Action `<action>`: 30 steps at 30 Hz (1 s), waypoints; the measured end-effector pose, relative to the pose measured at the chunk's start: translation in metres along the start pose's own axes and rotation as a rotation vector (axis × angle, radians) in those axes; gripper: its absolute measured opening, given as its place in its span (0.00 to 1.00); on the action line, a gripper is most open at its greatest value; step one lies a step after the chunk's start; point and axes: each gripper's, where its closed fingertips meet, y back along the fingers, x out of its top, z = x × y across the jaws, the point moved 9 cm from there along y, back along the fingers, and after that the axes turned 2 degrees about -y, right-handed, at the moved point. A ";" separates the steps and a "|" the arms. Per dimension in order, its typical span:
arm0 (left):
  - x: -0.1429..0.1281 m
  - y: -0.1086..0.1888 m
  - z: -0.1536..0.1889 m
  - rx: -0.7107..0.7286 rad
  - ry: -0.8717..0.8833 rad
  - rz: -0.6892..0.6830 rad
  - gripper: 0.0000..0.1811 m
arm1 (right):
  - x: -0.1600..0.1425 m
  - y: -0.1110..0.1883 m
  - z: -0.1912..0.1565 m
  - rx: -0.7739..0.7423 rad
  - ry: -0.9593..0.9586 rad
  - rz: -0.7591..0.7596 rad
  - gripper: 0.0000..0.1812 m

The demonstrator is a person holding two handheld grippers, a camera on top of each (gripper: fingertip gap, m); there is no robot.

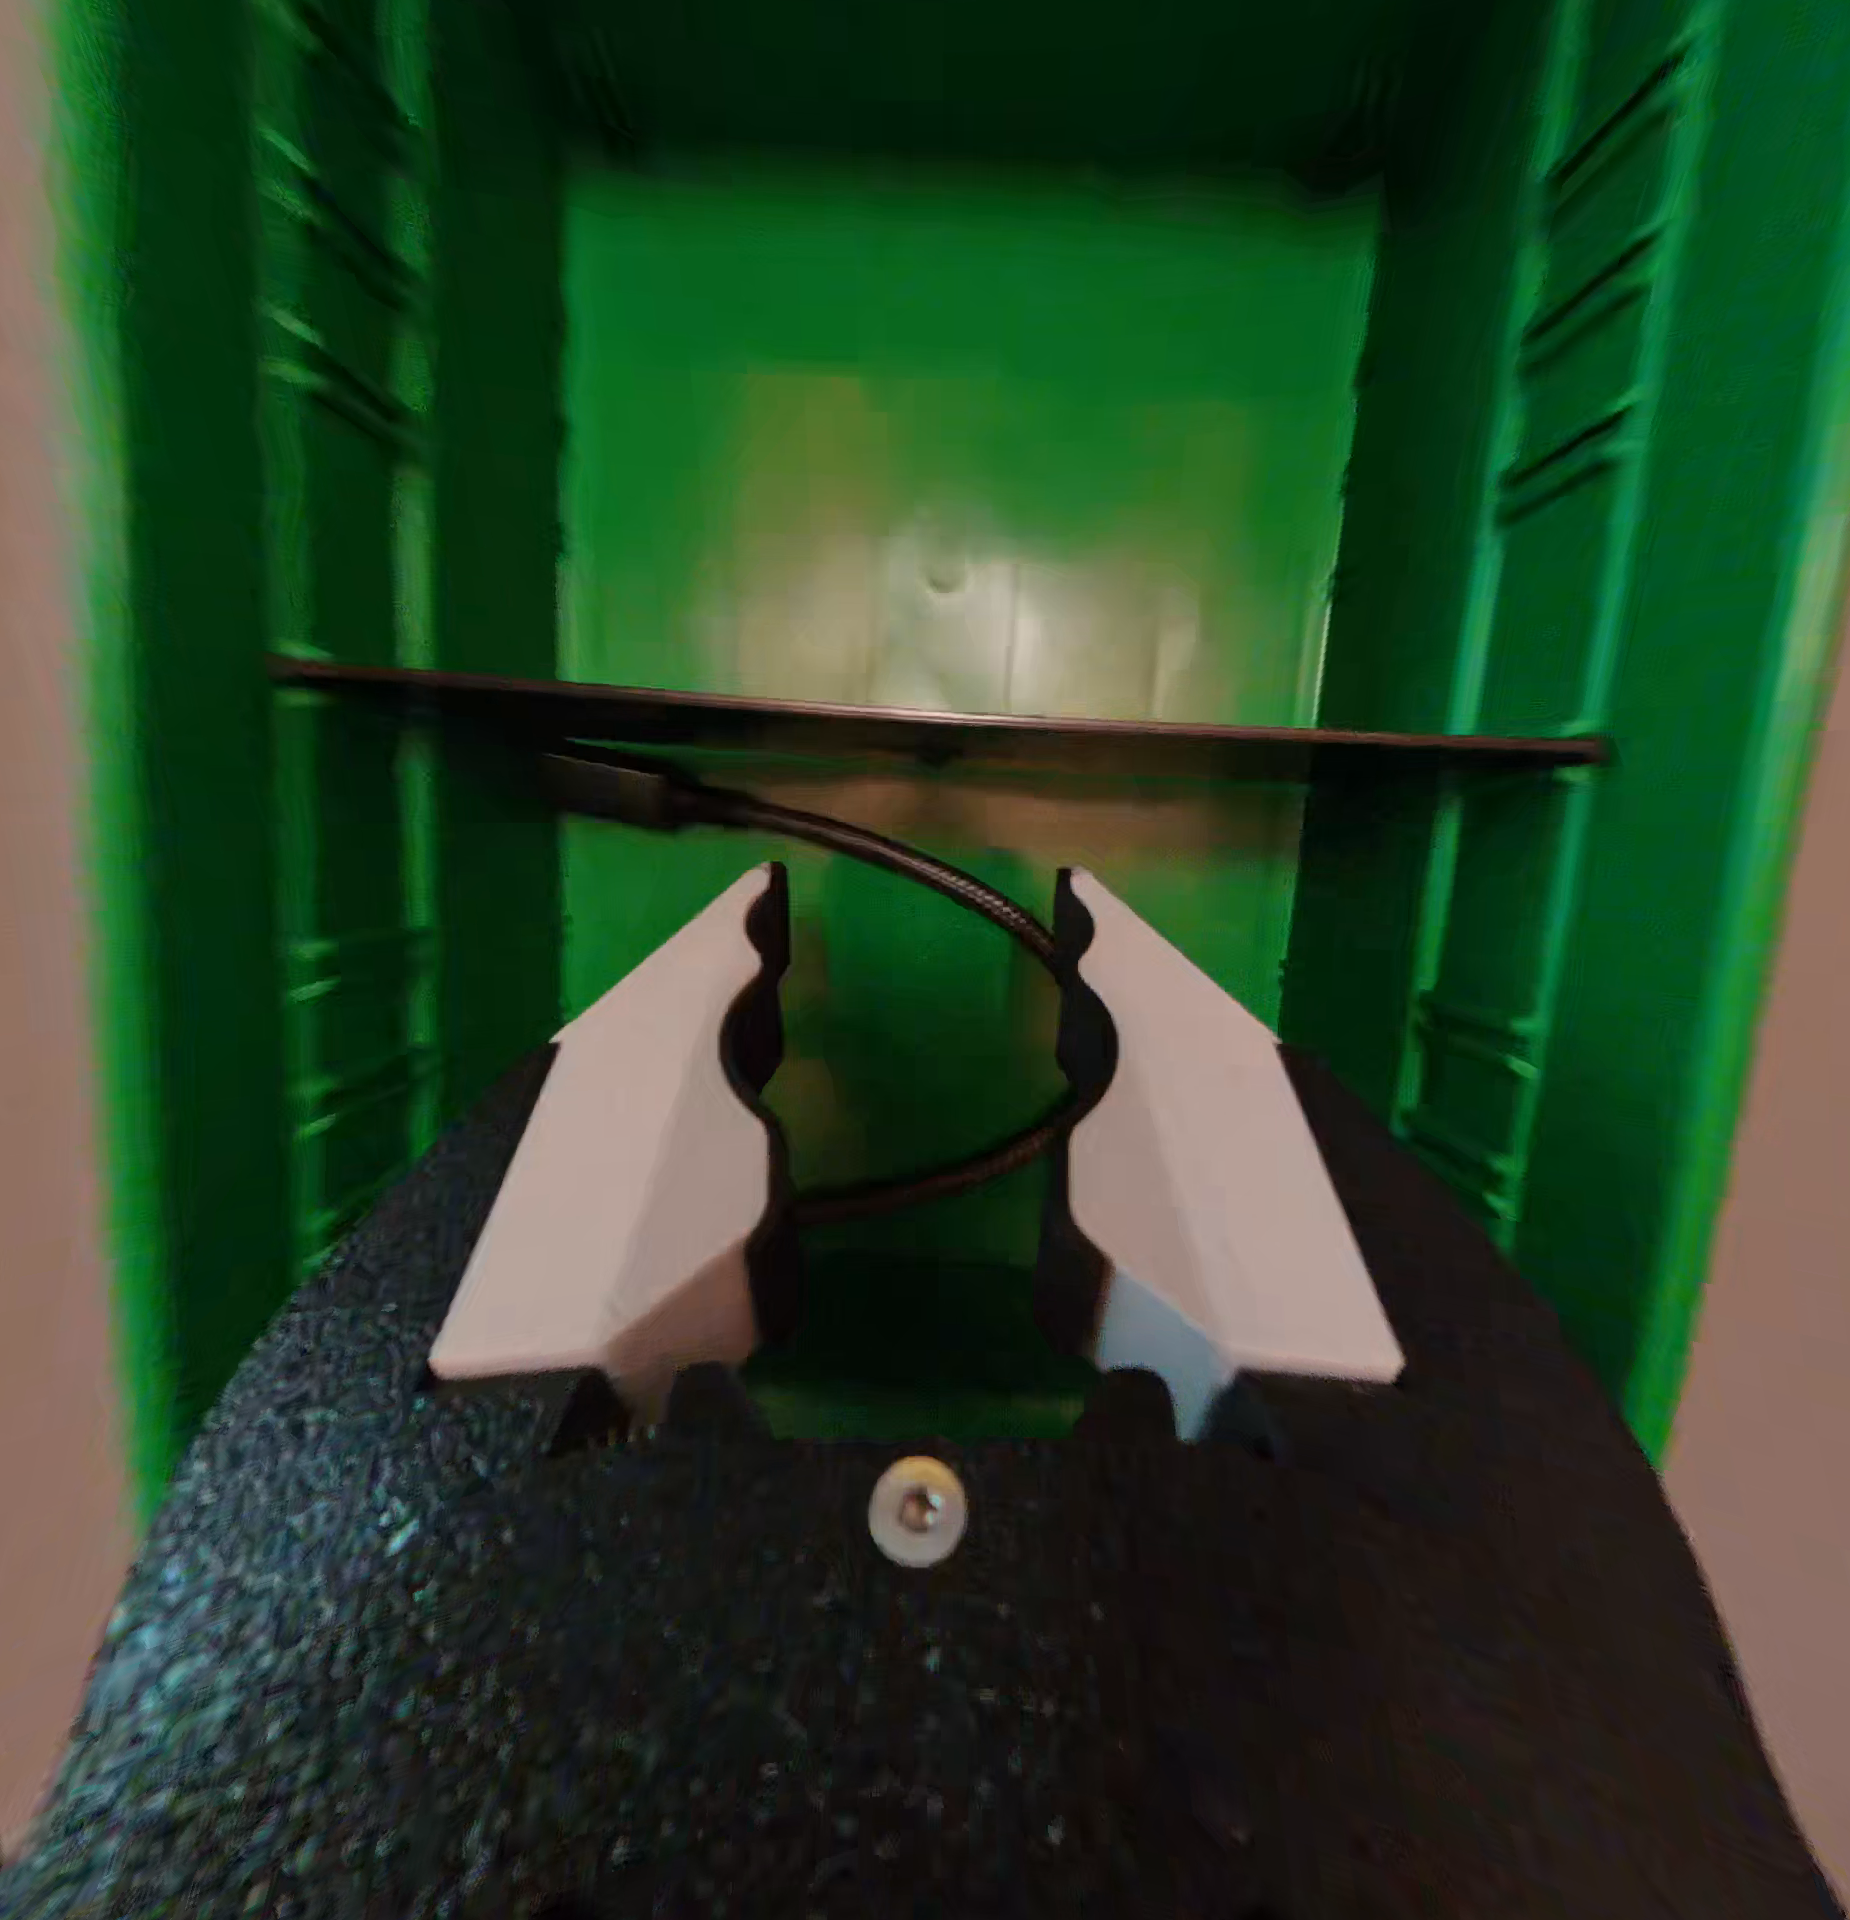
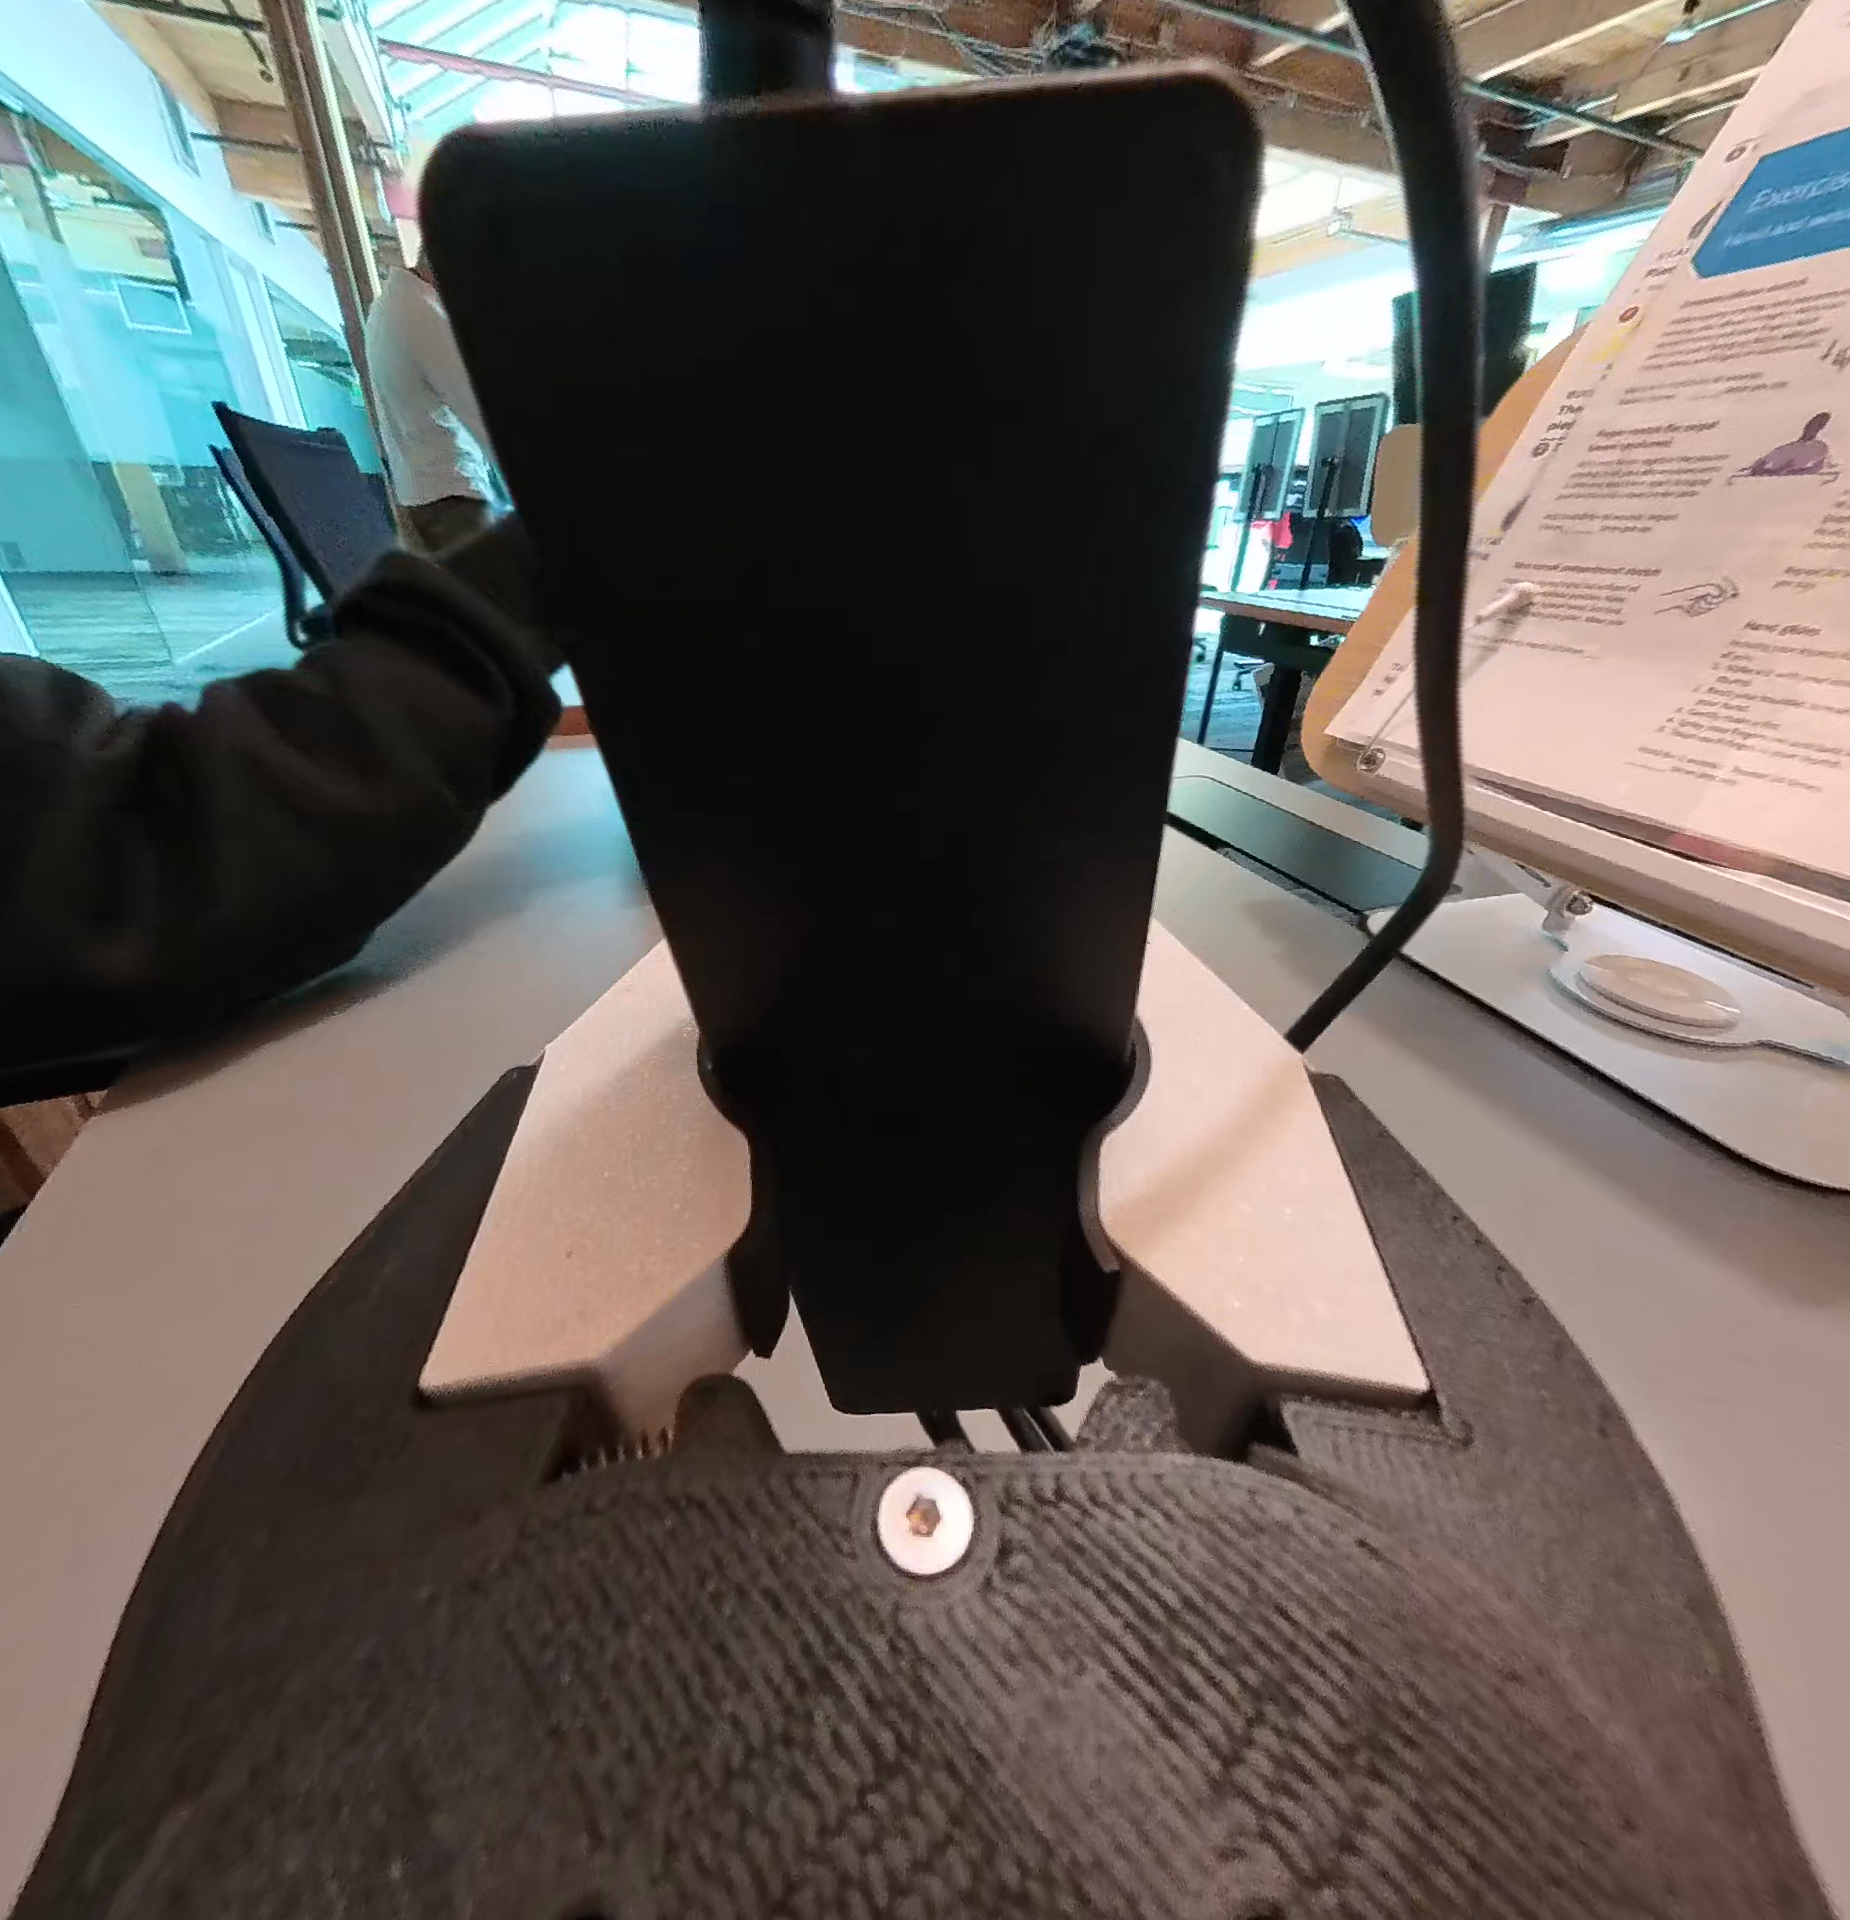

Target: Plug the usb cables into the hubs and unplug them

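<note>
In the left wrist view my left gripper is open and empty, pointing down into a green bin. A black braided usb cable lies on the bin floor and curves between and below the white fingers, not gripped. Its black plug lies by a thin black divider across the bin. In the right wrist view my right gripper is shut on a flat black hub, held upright above the grey table. A black cable hangs from above on the right down to the table.
A person's black sleeve reaches across the table at left. A white stand with a printed sheet sits at right. Behind are glass walls, a chair and more desks. The bin's ribbed green walls close in on both sides of my left gripper.
</note>
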 end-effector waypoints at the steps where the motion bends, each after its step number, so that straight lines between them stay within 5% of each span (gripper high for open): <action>1: -0.001 -0.014 0.002 -0.035 0.001 -0.046 0.30 | -0.001 0.000 0.000 0.000 -0.003 0.000 0.34; 5: -0.008 -0.041 0.007 -0.023 -0.052 -0.178 0.33 | -0.002 -0.001 0.001 0.002 -0.011 -0.007 0.34; 8: -0.008 -0.039 0.007 -0.035 -0.065 -0.167 0.19 | -0.003 0.000 0.001 0.004 -0.010 -0.011 0.34; 13: -0.011 -0.032 0.008 -0.069 -0.123 -0.187 0.10 | -0.002 0.002 0.001 0.010 -0.010 -0.011 0.34; 24: -0.008 0.130 0.038 0.176 -0.249 0.345 0.00 | 0.002 0.008 0.003 0.006 -0.017 0.016 0.34; 28: -0.010 0.146 0.052 0.147 -0.311 0.437 0.00 | 0.002 0.009 0.003 0.004 -0.018 0.018 0.34; 30: -0.013 0.132 0.052 0.069 -0.303 0.355 0.00 | 0.002 0.010 0.003 0.008 -0.018 0.016 0.34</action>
